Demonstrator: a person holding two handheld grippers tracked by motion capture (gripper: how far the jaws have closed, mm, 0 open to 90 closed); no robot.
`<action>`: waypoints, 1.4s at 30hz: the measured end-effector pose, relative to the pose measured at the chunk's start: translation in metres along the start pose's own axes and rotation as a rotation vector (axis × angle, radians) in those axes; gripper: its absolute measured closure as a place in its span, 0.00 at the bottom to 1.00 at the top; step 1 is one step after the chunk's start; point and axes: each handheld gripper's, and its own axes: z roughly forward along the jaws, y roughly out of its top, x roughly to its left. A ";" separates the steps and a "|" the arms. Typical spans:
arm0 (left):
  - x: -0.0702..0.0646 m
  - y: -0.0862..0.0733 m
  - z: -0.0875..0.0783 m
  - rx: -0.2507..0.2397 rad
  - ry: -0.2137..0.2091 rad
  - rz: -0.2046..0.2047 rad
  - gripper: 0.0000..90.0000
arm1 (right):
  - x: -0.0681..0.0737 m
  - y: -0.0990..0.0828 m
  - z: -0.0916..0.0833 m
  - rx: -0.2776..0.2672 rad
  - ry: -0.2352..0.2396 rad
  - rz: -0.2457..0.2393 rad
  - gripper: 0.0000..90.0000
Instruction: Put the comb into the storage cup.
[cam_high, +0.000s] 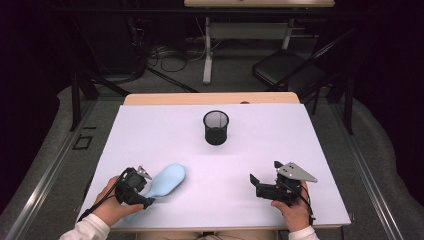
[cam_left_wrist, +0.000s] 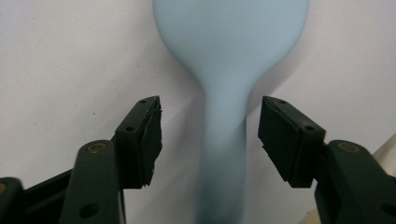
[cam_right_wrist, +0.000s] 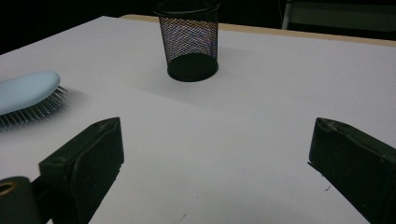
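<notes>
We find the left gripper (cam_left_wrist: 210, 135) fingers half-wide astride the hairbrush (cam_high: 167, 180) handle, not yet gripping; right gripper (cam_high: 262, 186) fingers wide, idle. Lifting remains outstanding.

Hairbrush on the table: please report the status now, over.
Left gripper open, jaws either side of hairbrush handle, pads not touching. Right gripper open, empty. Brush flat, bristles down. Mesh cup far off, path clear.

White table (cam_high: 280, 135): hairbrush (cam_high: 169, 180), mesh cup (cam_high: 216, 128).
</notes>
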 end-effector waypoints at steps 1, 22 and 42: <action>-0.001 0.000 0.000 0.000 0.002 -0.004 0.46 | 0.000 0.000 0.000 0.000 0.000 0.000 0.03; -0.004 0.009 0.009 0.040 0.005 0.022 0.60 | 0.000 0.000 0.000 0.002 0.001 -0.003 0.04; -0.007 0.011 0.014 0.059 0.004 0.026 0.73 | 0.000 0.000 0.000 0.004 0.001 -0.002 0.04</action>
